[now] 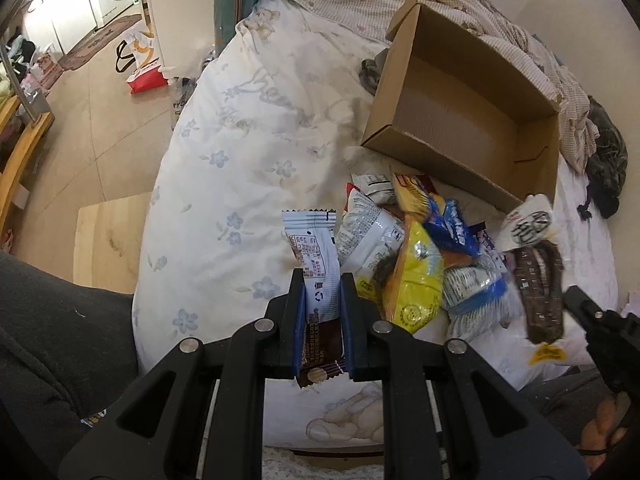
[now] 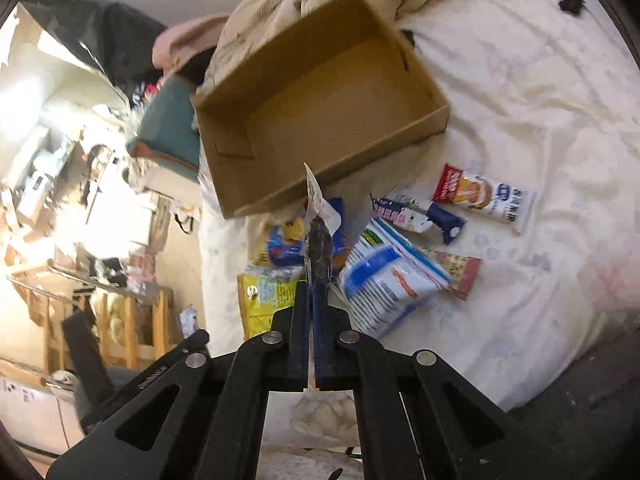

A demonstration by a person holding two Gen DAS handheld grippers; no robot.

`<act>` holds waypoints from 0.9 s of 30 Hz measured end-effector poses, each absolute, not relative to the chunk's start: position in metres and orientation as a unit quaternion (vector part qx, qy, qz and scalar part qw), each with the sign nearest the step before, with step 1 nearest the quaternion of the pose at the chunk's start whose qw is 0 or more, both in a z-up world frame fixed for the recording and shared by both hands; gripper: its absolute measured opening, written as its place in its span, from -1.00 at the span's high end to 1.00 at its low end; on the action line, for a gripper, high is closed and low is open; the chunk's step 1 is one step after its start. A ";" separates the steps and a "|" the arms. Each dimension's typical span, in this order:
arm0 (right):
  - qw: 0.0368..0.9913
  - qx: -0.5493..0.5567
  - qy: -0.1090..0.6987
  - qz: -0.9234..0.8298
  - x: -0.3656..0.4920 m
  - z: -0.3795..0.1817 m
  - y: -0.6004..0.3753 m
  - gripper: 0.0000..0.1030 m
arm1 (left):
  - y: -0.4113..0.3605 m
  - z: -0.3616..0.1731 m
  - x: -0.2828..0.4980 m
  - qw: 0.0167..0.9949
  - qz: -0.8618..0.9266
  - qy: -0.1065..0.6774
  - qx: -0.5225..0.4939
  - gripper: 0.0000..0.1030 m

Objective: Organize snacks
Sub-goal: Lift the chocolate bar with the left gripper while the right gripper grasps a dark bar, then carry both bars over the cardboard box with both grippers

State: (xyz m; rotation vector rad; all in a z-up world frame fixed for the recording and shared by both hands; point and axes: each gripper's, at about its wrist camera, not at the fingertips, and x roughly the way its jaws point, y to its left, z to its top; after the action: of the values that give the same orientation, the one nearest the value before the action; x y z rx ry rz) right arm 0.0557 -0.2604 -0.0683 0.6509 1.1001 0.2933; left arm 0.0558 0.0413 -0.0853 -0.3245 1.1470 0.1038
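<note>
Clamping a white-and-brown snack bar (image 1: 320,300) between its fingers, the left gripper (image 1: 323,280) hovers above the bed (image 1: 224,152), just beside a heap of snack packets (image 1: 420,264). The right gripper (image 2: 312,292) is pinched narrow on a dark brown packet with a white top (image 2: 319,236), seen edge-on from its own camera and blurred in the left view. Beyond the heap an open cardboard box (image 2: 320,112) sits on the flowered quilt, its bottom bare. A red-and-white packet (image 2: 484,197) lies apart to the right.
</note>
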 end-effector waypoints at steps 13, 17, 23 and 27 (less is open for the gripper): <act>0.800 0.331 0.479 0.144 0.047 -0.051 -0.287 0.99 | 0.039 -0.056 0.047 0.863 0.042 0.487 -0.125 0.75; 0.800 0.337 0.472 0.152 0.050 -0.044 -0.288 1.00 | 0.036 -0.048 0.053 0.865 0.031 0.485 -0.127 0.75; 0.810 0.338 0.449 0.168 0.070 -0.022 -0.287 1.00 | 0.026 -0.016 0.084 0.875 -0.001 0.470 -0.118 0.75; 0.817 0.340 0.432 0.176 0.094 -0.004 -0.288 1.00 | 0.014 0.012 0.116 0.887 -0.023 0.450 -0.104 0.75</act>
State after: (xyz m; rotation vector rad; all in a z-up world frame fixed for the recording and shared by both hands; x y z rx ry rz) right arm 0.0935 -0.2884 -0.0043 0.7254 0.9206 0.3752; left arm 0.1163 0.0138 0.0119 -0.2171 0.9360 -0.0482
